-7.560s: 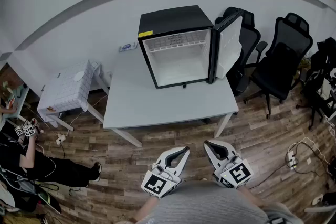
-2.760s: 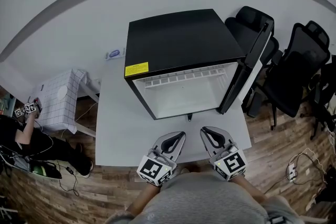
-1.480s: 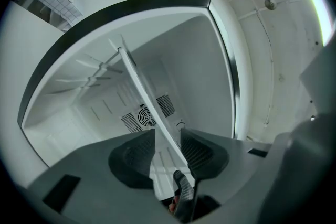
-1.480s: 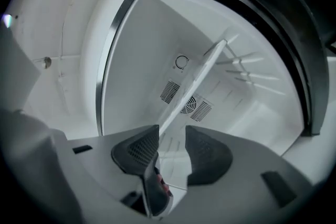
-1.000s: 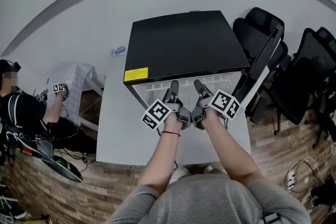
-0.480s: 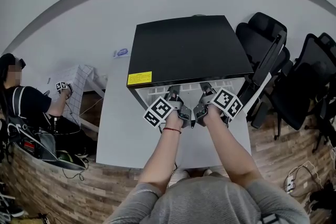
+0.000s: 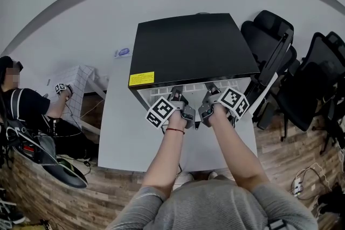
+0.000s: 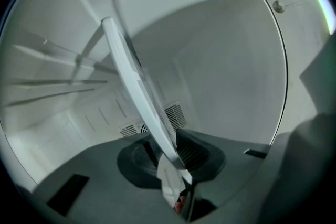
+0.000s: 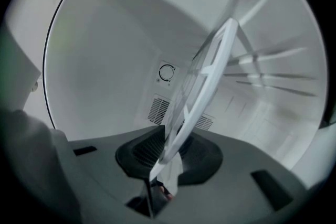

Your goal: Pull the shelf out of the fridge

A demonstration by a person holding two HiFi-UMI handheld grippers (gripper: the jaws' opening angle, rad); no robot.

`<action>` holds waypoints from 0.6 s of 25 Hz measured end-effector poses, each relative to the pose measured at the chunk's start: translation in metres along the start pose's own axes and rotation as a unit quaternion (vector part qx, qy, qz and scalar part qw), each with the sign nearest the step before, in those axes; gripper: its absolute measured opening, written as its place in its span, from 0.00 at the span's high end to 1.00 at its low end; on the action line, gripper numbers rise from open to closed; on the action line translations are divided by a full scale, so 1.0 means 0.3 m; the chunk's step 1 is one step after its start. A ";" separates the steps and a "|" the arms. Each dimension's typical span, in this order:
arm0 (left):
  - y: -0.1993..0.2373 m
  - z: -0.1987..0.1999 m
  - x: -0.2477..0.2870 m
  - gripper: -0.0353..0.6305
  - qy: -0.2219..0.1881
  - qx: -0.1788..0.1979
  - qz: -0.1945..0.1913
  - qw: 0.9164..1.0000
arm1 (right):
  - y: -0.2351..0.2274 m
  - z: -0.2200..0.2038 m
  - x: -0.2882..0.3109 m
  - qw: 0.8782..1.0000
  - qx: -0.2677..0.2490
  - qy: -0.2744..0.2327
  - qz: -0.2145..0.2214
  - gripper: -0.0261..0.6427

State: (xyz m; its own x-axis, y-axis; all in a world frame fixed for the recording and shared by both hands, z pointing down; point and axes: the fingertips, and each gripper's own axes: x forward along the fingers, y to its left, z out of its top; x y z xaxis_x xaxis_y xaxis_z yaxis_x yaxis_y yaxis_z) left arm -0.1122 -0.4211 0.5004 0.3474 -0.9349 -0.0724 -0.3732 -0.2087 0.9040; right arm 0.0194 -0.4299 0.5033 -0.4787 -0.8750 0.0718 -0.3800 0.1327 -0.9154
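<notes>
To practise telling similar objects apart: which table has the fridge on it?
The large grey table under the black fridge; the small cloth-covered table to its left bears no fridge.

The fridge (image 7: 191,43) is black outside with a yellow label (image 7: 141,79) at its front corner and plain white inside, and its shelf (image 8: 131,92) is white too. The left gripper (image 7: 177,96) and right gripper (image 7: 211,94) are grey, each with a cube of black-and-white square markers. The tabletop (image 7: 124,132) is pale grey, the floor (image 7: 280,153) brown wood planks, the chairs (image 7: 302,89) black, the person's sleeves (image 7: 161,169) grey, and a thin red band (image 7: 175,130) circles the left wrist.
</notes>
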 end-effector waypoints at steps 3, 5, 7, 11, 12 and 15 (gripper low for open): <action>0.002 0.001 -0.003 0.82 -0.004 -0.004 0.003 1.000 | -0.001 -0.002 0.000 1.000 0.002 -0.002 -0.003 0.85; 0.004 -0.001 -0.004 0.82 -0.006 -0.008 0.005 1.000 | -0.004 -0.002 -0.001 1.000 0.006 -0.003 -0.004 0.85; 0.004 -0.002 -0.004 0.82 -0.007 -0.013 0.006 1.000 | -0.006 0.000 -0.003 1.000 0.011 -0.005 -0.005 0.85; 0.003 -0.003 -0.011 0.83 -0.009 -0.021 0.008 1.000 | -0.006 -0.003 -0.007 1.000 0.018 -0.004 -0.007 0.86; 0.004 -0.004 -0.014 0.83 -0.009 -0.023 0.008 1.000 | -0.006 -0.004 -0.010 1.000 0.019 -0.004 -0.008 0.86; 0.000 -0.010 -0.024 0.83 -0.007 -0.024 0.009 1.000 | -0.005 -0.008 -0.022 1.000 0.020 -0.005 -0.009 0.86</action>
State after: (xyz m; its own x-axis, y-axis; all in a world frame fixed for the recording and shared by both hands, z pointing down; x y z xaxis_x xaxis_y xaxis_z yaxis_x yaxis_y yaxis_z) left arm -0.1120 -0.4136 0.5021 0.3283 -0.9425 -0.0618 -0.3382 -0.1784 0.9240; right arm 0.0211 -0.4233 0.5052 -0.4645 -0.8815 0.0849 -0.3566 0.0984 -0.9290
